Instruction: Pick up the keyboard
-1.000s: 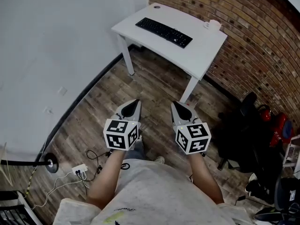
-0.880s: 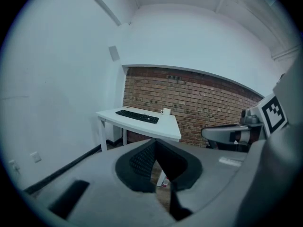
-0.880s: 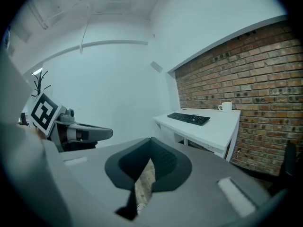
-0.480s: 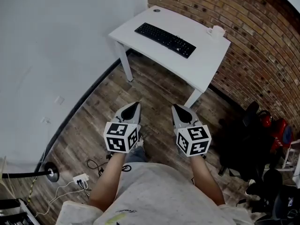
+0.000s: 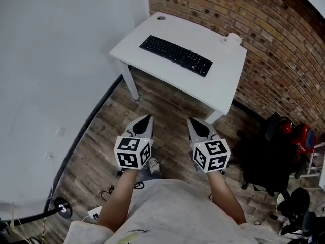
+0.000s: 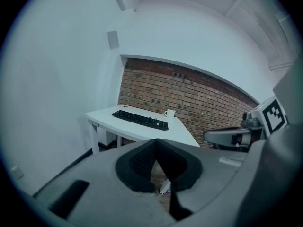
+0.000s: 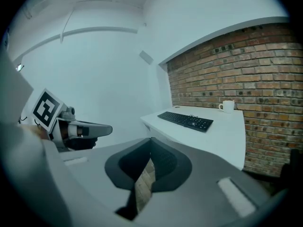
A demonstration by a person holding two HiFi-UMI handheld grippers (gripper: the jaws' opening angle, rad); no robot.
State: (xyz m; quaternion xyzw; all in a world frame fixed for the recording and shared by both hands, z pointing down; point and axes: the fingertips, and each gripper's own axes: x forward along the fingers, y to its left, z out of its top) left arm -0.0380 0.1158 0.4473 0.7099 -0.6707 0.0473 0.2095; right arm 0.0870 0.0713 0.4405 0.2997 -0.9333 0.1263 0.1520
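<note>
Since the earlier head view frames, the table (image 5: 216, 83) and keyboard (image 5: 175, 55) have slid lower in frame and look bigger, so they're closer. The floor clutter at lower left has dropped toward the bottom edge. Both grippers sit at about the same spot in frame as before.

The left gripper (image 5: 148, 118) is at lower centre-left of the head view. Its jaws are fully together with nothing between them; its own view shows only floor past the tips. The right gripper (image 5: 191, 120) is at lower centre-right in the same condition, pads meeting and nothing gripped. They're side by side and apart, tips pointing up-frame toward the table, both over the wood floor (image 5: 162, 103) and well short of the table's edge.

The black keyboard lies flat on the white table in the upper centre of the head view, running diagonally from upper left to lower right. Neither gripper touches it. A white mug (image 5: 233, 39) stands on the table near the brick wall (image 5: 277, 50), to the upper right of the keyboard and well apart from it. There's a small dark round spot (image 5: 161, 18) at the table's upper-left corner.

A white wall (image 5: 51, 60) fills the left side. Dark bags (image 5: 266, 154) sit on the floor at right, and one shoe (image 5: 152, 165) shows between the forearms.
</note>
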